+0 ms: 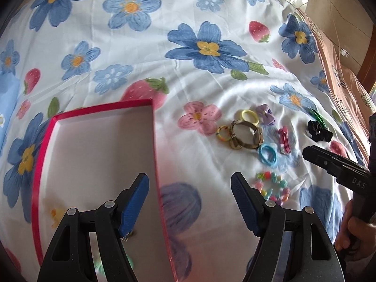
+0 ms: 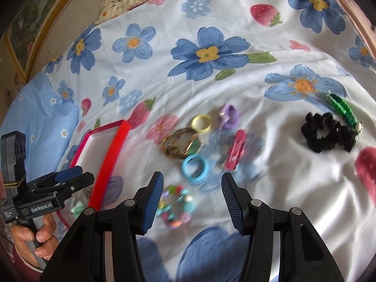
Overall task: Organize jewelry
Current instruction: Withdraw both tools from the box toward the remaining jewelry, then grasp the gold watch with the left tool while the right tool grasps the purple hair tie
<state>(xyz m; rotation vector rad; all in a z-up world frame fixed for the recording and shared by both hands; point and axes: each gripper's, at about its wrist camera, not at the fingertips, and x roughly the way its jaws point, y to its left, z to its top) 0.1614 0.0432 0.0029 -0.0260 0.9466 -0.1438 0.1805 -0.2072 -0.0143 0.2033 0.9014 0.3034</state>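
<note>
The right gripper [image 2: 190, 199] is held with its jaws parted and nothing between them, poised above the beaded bracelet [image 2: 177, 205] on the flowered bedsheet [image 2: 270, 188]. The left gripper [image 1: 190, 202] is likewise spread wide and empty, one finger over the red-rimmed box [image 1: 94, 145], which lies open just beside the scattered pieces. Beyond the bracelet lie a blue hair ring [image 2: 195, 168], a yellow ring [image 2: 201, 123], a tortoiseshell bangle [image 2: 179, 146], a pink snap clip [image 2: 236, 152] and, well apart, a black scrunchie [image 2: 329, 135]. The bracelet is judged light, limp and prone to rolling; it would best be pinched across one side of the loop, with the soft sheet pressed slightly.
</note>
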